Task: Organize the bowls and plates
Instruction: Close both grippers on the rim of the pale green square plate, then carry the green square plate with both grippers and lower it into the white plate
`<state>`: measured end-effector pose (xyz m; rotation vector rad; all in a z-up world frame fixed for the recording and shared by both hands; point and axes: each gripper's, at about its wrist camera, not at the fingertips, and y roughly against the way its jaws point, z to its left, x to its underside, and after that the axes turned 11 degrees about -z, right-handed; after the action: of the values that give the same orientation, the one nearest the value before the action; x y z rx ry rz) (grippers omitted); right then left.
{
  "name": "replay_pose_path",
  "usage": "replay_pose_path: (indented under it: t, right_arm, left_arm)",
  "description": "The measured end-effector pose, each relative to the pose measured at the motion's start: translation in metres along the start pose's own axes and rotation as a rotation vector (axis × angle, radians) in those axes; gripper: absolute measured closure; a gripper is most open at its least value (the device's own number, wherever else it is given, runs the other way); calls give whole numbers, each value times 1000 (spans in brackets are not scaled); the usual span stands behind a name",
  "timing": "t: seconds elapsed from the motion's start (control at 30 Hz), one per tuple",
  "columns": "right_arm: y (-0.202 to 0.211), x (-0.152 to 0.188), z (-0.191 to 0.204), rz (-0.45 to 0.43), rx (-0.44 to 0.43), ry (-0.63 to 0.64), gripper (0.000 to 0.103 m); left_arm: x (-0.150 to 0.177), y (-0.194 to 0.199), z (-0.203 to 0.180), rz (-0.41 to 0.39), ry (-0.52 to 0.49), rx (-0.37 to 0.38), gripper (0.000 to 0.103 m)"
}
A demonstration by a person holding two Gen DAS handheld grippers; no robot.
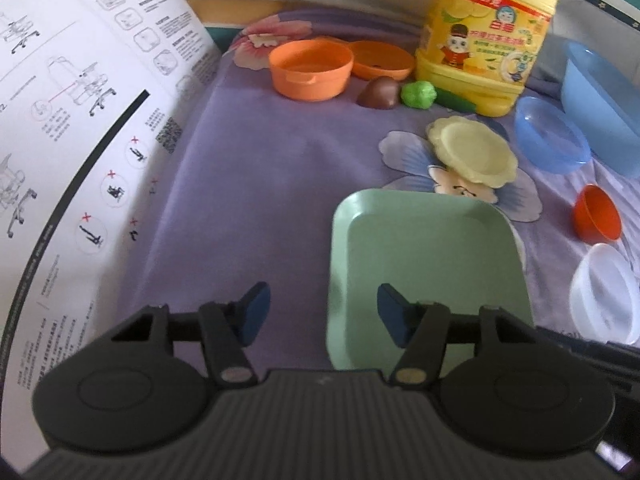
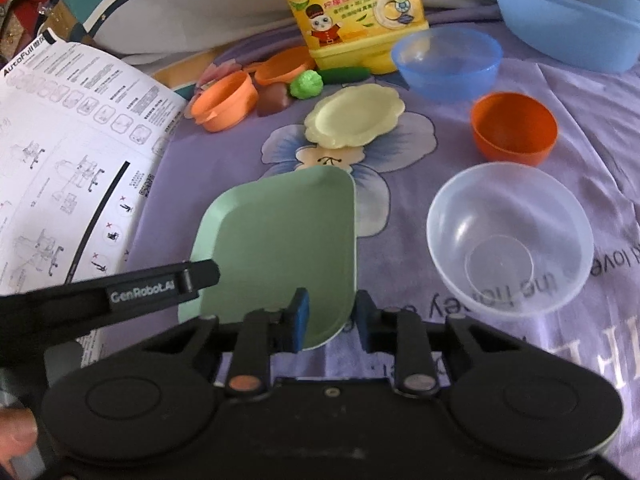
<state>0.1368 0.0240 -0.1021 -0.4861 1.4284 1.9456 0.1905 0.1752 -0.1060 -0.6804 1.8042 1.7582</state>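
Observation:
A green square plate (image 1: 432,264) (image 2: 288,236) lies on the purple cloth. My left gripper (image 1: 322,312) is open, its jaws either side of the plate's left edge. My right gripper (image 2: 332,318) is partly closed with its fingers astride the plate's near right edge; I cannot tell if it grips. A pale yellow scalloped plate (image 1: 472,152) (image 2: 354,116) lies beyond the green one. To the right are a clear bowl (image 2: 508,240) (image 1: 606,300), an orange-red bowl (image 2: 514,128) (image 1: 598,214) and a blue bowl (image 2: 446,62) (image 1: 552,134).
A yellow detergent jug (image 1: 488,36) (image 2: 352,12) stands at the back, with an orange toy pot (image 1: 310,70), its lid (image 1: 382,60) and toy vegetables (image 1: 418,94) beside it. A large blue basin (image 2: 568,12) is at the back right. An instruction sheet (image 1: 80,128) covers the left.

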Motion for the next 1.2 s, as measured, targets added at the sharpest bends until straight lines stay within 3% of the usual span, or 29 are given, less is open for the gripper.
replay_pose_path:
  t: [0.23,0.3,0.43,0.47,0.83,1.2]
  right_arm:
    - [-18,-17,10,-34,44,9,77]
    - [-25,-19,12,-30,54,17,76]
    - [-32,-18,16,-38,56,29,76]
    - [-32,-18,17,-36,51,33,76]
    - [-11,-21,21,-47,5,58,77]
    - [46,-15,24,-79,-55,110,77]
  left_arm:
    - [-4,-11,7,20,14,1,45]
    - [-3,-13,7,23,14,5,50]
    - [-1,-13,0,9,4,50,81]
    - [-1,-12,-3,7,-3,56,83]
    - [-1,13,-11,-28,-34,-3,83]
    - [10,81,-9,-99,-24,6,83]
